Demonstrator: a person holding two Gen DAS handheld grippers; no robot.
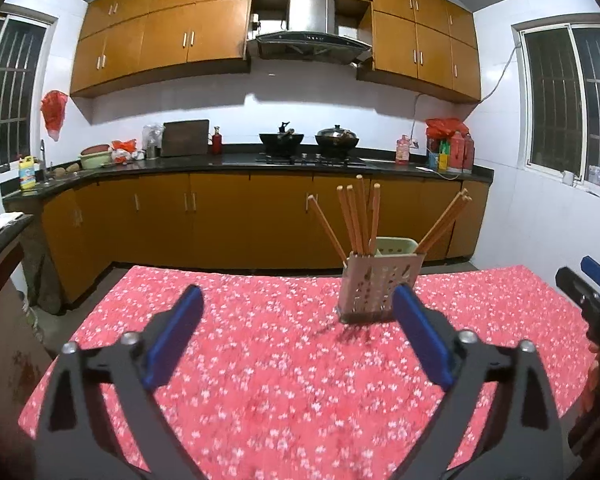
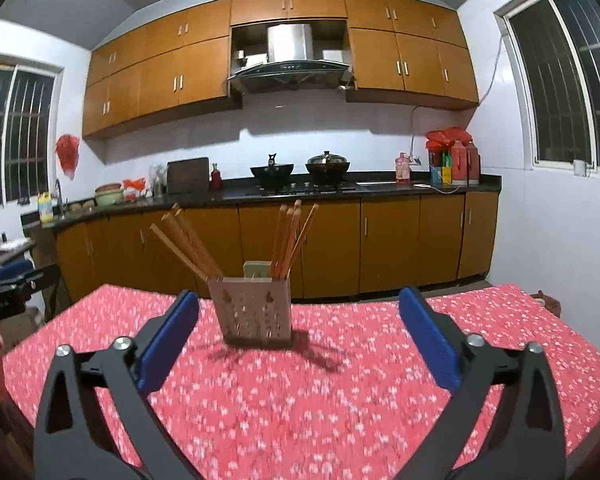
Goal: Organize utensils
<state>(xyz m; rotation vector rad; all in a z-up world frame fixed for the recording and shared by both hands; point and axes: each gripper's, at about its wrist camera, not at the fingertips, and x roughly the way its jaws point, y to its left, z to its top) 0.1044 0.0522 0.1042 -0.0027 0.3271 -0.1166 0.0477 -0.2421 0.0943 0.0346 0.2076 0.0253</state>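
Eight or so orange-brown chopsticks [image 1: 360, 216] fan out of a perforated beige utensil holder [image 1: 380, 288] standing upright on the table's red floral tablecloth [image 1: 260, 360], some leaning left, some right, a cluster near vertical. My left gripper [image 1: 298, 336] hovers with its blue pads [image 1: 172, 336] spread wide and empty, the holder just ahead to its right; my right gripper [image 2: 300, 340] is likewise spread apart, gripping nothing, the holder ahead to its left. Behind, orange cabinets [image 2: 320, 248], two woks [image 2: 272, 172] on a dark counter [image 1: 236, 162], a range hood [image 2: 290, 68], white tiled walls.
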